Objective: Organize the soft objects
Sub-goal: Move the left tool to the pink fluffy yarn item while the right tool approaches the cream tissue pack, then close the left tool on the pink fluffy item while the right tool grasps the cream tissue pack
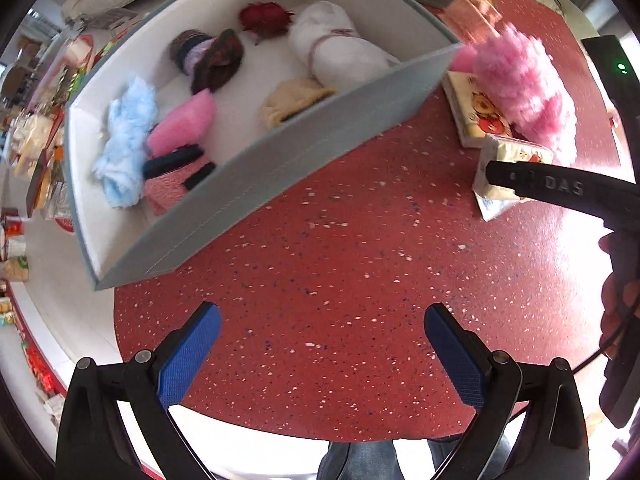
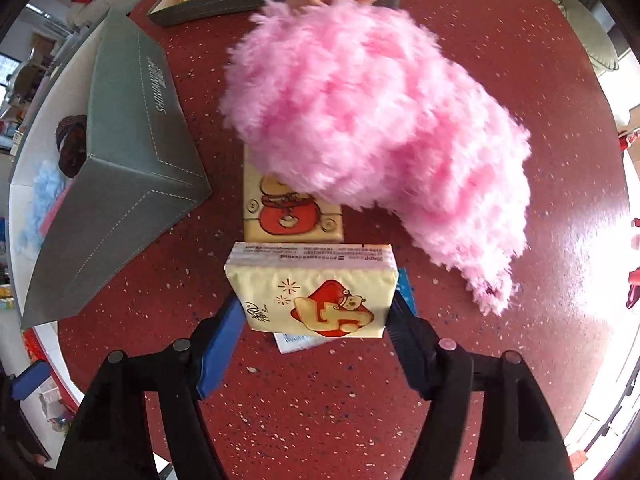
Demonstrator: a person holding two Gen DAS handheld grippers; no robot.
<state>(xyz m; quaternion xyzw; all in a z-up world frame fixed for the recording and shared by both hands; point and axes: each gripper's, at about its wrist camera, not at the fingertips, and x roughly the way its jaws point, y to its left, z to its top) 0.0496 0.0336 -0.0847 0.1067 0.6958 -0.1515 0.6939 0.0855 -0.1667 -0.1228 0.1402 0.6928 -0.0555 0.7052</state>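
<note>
A grey box with a white inside holds several soft things: a white plush, a blue fluffy piece, a pink sponge, a yellow cloth. My left gripper is open and empty above the red table. My right gripper is shut on a yellow tissue pack, also seen in the left wrist view. A pink fluffy ball lies just beyond it, partly over a second tissue pack.
The red speckled round table carries everything. A blue-white packet lies under the held pack. A grey tray with more soft items stands at the far edge. The box is left of my right gripper.
</note>
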